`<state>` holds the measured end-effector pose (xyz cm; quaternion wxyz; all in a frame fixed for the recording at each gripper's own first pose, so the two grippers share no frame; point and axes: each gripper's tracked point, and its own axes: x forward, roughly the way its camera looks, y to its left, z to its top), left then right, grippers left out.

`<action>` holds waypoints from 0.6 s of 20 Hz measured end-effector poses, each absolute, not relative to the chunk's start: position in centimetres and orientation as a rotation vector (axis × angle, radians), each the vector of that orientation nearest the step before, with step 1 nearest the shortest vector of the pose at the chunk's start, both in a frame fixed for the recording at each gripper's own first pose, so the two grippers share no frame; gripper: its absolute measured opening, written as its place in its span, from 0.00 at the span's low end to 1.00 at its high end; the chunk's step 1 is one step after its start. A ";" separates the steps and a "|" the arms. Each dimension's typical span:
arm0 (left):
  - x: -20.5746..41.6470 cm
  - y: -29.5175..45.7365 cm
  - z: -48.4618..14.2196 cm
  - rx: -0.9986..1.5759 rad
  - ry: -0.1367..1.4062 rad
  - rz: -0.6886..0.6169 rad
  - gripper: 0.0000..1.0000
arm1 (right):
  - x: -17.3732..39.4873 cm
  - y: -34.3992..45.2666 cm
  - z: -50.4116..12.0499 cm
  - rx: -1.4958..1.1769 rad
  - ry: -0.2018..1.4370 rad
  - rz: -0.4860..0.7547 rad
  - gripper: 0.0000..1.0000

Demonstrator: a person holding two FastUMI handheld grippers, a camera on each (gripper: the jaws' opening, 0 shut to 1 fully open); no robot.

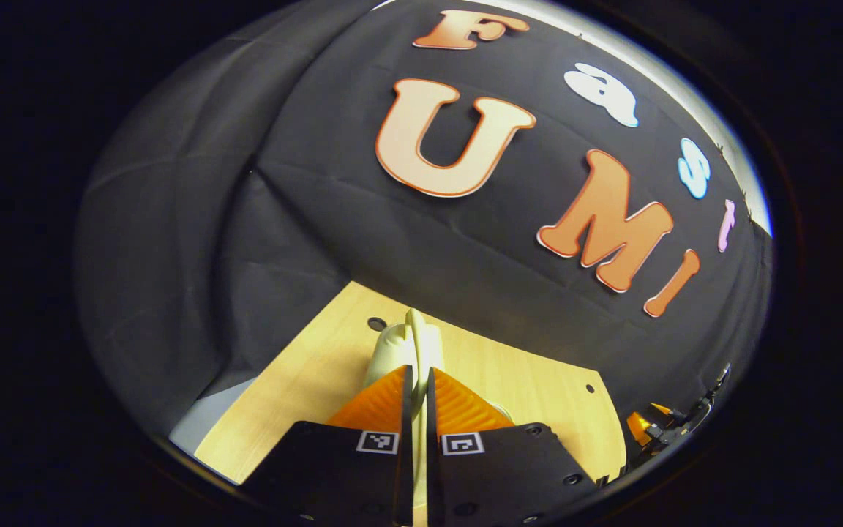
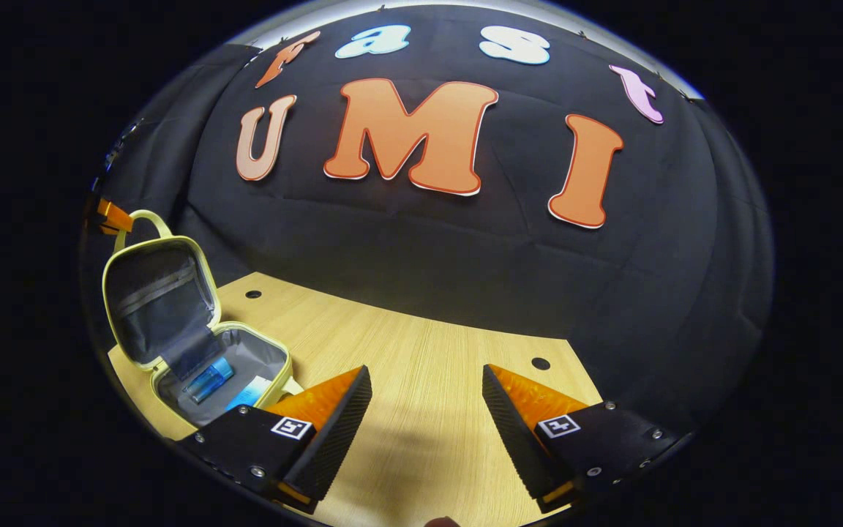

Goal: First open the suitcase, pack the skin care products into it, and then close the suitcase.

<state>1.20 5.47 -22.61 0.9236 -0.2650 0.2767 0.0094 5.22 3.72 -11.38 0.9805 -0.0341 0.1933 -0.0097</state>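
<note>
The suitcase, a small pale yellow case with a grey lining, stands open at the left end of the wooden bench in the right gripper view; its lid is raised upright behind the tray, with a loop handle at the top of the lid; inside the tray lie two skin care products, a blue tube towards the lid and a lighter blue and white packet just beside it, nearer the front wall of the case; the right tongs hang to the right of the suitcase, above bare wood, with their fingers wide apart and nothing between them; the left finger of that pair sits just in front of the case's front corner, though whether it touches the case is hard to say at this angle; a bit of the other tool shows beside the handle at the far left of the suitcase; in the left gripper view the left tongs are drawn together on the thin pale yellow edge of the suitcase, seen edge-on, most likely the lid or its handle, both fingers pressing on it from either side; beyond the case the bench runs up to the black cloth wall, and the right tongs show low at the right edge, well apart from the suitcase.
</note>
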 end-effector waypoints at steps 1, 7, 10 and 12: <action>1.4 4.5 -22.3 -0.541 0.563 0.009 0.07 | 5.1 3.5 -11.3 -0.067 0.386 -0.020 0.96; 1.3 -1.2 -20.7 -0.559 0.555 -0.067 0.07 | 5.1 2.5 -11.0 -0.058 0.364 -0.009 0.96; 1.1 -4.6 -20.5 -0.554 0.558 -0.109 0.07 | 4.4 1.8 -11.3 -0.051 0.367 -0.008 0.96; 1.1 -6.8 -20.7 -0.552 0.563 -0.136 0.07 | 4.1 1.4 -11.6 -0.043 0.373 -0.006 0.96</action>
